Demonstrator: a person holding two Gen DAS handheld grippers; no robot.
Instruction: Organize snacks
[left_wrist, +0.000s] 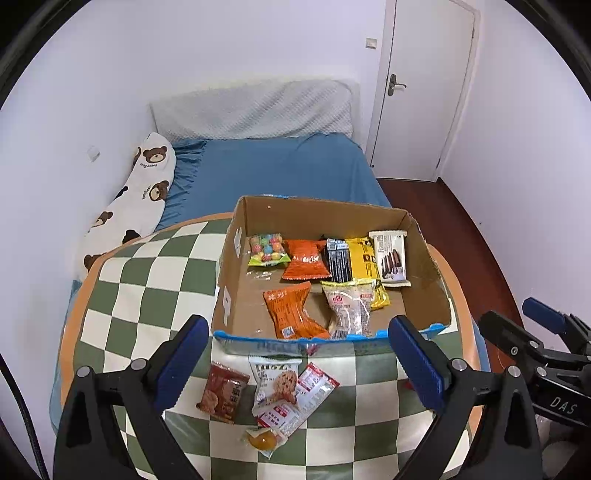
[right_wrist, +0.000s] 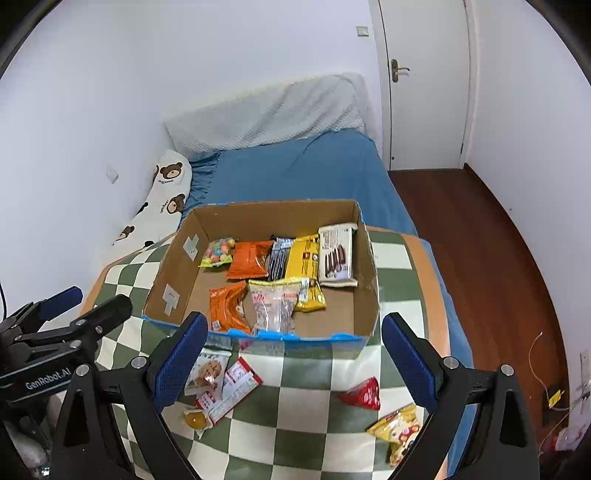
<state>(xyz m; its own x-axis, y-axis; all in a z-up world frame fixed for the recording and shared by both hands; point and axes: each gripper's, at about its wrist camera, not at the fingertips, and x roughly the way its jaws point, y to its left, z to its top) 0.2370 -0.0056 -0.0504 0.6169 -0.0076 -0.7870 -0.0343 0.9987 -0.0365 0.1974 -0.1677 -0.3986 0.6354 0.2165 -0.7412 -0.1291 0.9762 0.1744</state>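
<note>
Two grippers, left gripper (left_wrist: 295, 362) and right gripper (right_wrist: 293, 363) both spread wide and empty, cardboard box (right_wrist: 364, 266) holding eight snack packets on checkered surface (right_wrist: 314, 402), six loose packets near, some overlapped by fingers

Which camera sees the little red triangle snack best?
The right wrist view. There the red triangle snack lies in plain sight on the checkered cloth, in front of the cardboard box. In the left wrist view it is almost hidden behind the left gripper's right finger; only a red sliver may show.
</note>
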